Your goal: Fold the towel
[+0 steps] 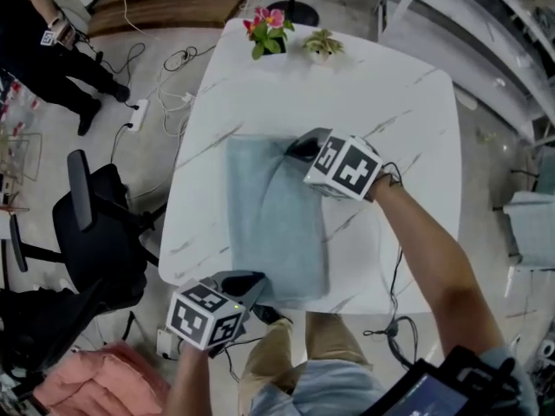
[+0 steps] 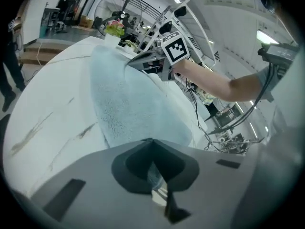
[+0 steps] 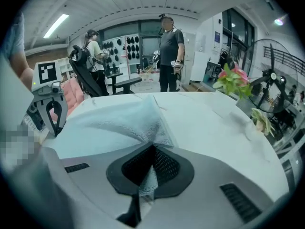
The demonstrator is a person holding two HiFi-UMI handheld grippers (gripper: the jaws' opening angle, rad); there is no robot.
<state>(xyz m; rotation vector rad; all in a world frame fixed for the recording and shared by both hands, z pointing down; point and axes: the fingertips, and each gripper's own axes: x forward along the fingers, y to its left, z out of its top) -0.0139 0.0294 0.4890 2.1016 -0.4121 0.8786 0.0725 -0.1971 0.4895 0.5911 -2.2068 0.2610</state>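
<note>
**A:** Starting closest in: the left gripper [image 1: 252, 286] sits at the table's near edge, about seven o'clock from the towel's middle. What are the jaws doing?

**B:** Closed tight. In the left gripper view [image 2: 151, 142] a sliver of towel [image 2: 128, 99] is pinched between the dark pads, right at the near corner.

**A:** And the towel [image 1: 273, 219] itself?

**B:** Pale blue-grey, flat on the white marble table [image 1: 395, 102], long side running six to twelve o'clock, a little left of the table's middle. The near end reaches the table edge.

**A:** Further up, the right gripper [image 1: 299, 149].

**B:** At one o'clock on the towel, at its far corner. Jaws together on cloth there too: the right gripper view [image 3: 153, 148] shows terry fabric [image 3: 119, 123] caught between the mesh pads, and the corner rises off the table into a ridge.

**A:** Beyond that?

**B:** Pink flowers [image 1: 269, 29] at twelve o'clock on the far edge, with a small plant [image 1: 323, 46] just beside them at one o'clock.

**A:** Off the table?

**B:** Black chair [image 1: 95, 224] at nine o'clock, pink cloth [image 1: 104, 384] on the floor at seven, a person [image 1: 43, 42] standing at eleven.
</note>
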